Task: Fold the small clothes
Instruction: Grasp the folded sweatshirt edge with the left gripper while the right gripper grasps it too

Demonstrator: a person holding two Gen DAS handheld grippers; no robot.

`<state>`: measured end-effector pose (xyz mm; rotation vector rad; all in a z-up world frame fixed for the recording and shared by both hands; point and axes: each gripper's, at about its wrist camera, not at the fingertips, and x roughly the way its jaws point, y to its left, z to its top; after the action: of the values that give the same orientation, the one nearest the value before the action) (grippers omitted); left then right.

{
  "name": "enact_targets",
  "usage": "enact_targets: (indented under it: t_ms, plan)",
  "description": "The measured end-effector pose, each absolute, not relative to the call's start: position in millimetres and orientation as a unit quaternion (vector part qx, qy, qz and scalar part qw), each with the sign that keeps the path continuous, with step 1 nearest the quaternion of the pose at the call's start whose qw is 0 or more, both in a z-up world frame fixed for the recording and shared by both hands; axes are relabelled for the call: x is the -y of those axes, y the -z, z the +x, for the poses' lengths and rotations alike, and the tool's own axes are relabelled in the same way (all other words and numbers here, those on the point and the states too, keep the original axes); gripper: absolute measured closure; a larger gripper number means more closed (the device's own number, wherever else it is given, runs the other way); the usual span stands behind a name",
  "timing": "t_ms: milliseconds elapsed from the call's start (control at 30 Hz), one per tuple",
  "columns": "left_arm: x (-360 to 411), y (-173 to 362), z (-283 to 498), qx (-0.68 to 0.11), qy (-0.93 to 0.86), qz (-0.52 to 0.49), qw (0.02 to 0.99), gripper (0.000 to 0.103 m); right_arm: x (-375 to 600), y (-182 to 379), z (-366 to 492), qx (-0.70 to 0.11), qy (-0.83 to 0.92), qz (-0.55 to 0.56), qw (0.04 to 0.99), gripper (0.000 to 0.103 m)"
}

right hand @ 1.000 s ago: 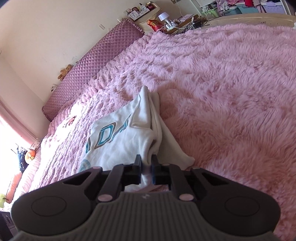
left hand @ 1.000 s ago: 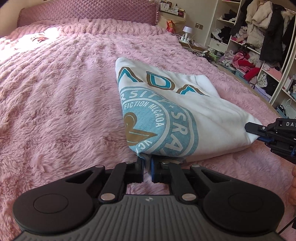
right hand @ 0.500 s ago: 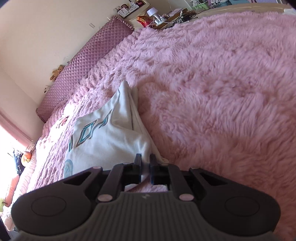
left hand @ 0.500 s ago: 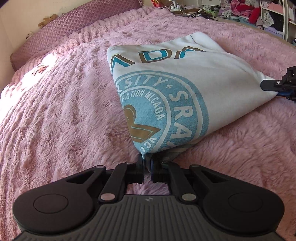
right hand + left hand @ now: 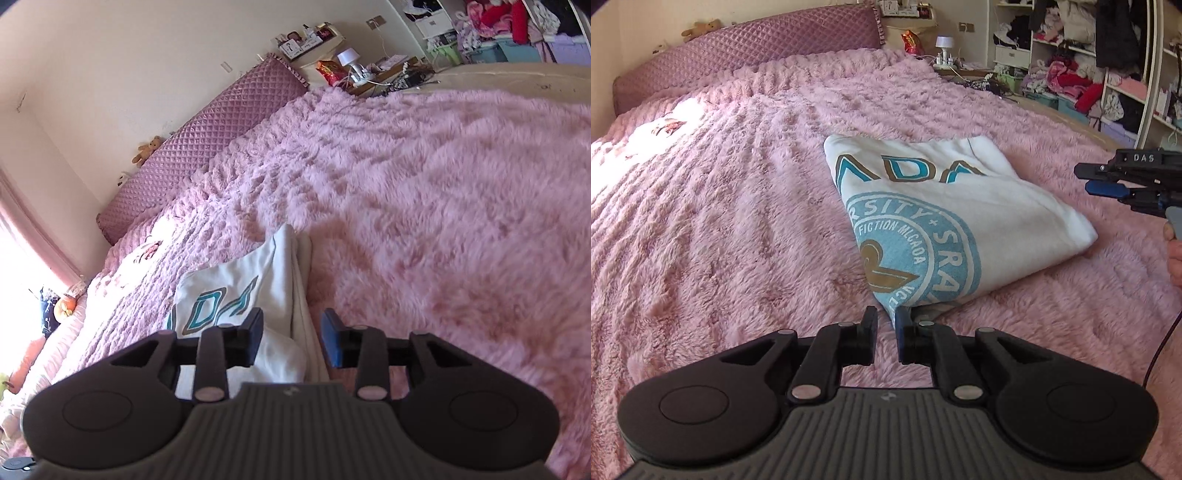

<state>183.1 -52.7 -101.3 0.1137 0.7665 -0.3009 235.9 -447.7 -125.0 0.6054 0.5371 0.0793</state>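
A wide bed covered in shaggy pink plush (image 5: 738,229) fills the room. A folded white cotton shirt with teal print (image 5: 945,221) lies flat on it.

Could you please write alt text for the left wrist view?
A folded white shirt with a blue round print lies on a fluffy pink blanket. The left gripper is open at its near corner; the right gripper hovers beside it.

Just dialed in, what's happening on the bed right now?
A person with a gripper in each hand is folding a white printed shirt on the pink fuzzy blanket. The shirt lies folded and flat. The left gripper is open at its near corner, and the right gripper is open above its other edge. Neither holds the fabric.
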Motion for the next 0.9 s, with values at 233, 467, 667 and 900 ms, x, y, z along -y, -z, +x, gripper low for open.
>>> enact_targets:
  t_ms: [233,467,667,900]
  plan:
    - [43,105,217,-0.367,0.167,-0.083,0.911,0.091,425,103,334,-0.273,-0.071,0.163,0.945,0.071]
    - [38,131,234,-0.394,0.166,-0.140,0.893,0.091,410,122,423,-0.334,-0.083,0.098,0.934,0.085]
    - [42,139,233,-0.395,0.169,-0.132,0.893,0.091,402,138,449,-0.359,-0.053,0.067,0.929,0.076]
    - [42,143,236,-0.398,0.173,-0.132,0.891,0.089,404,144,452,-0.353,-0.070,0.082,0.929,0.094]
